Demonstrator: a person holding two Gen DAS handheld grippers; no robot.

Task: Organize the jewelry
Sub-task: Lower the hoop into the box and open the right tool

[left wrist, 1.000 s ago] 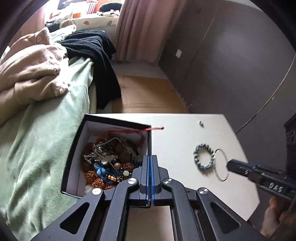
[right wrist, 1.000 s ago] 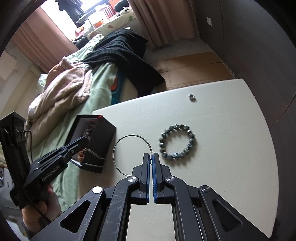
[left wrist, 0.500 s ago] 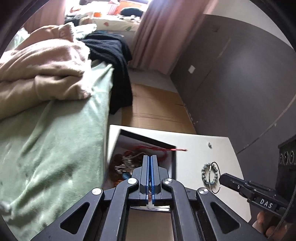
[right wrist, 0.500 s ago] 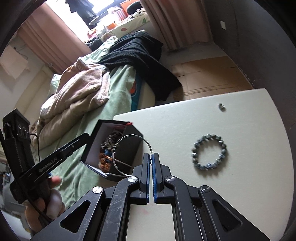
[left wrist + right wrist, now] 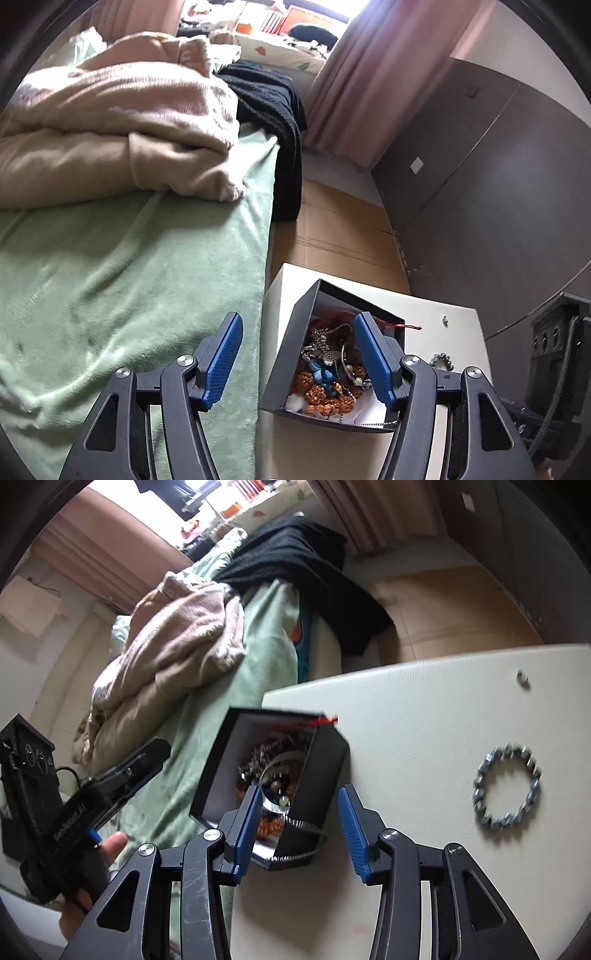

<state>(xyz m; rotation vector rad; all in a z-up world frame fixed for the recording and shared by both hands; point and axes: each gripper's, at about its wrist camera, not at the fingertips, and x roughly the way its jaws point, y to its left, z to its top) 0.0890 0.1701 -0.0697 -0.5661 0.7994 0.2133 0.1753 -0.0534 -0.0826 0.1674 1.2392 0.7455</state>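
Right wrist view: left gripper (image 5: 147, 753) body reads "GenRobot.AI".

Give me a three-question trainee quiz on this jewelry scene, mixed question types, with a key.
1. True or false: the right gripper is open.
2. Where does the beaded bracelet lie? A) in the box B) on the table C) on the bed
3. Fill in: the thin metal hoop hangs over the wall of the ____.

Key: 1 true. 2 B, on the table. 3 box, which is full of jewelry.
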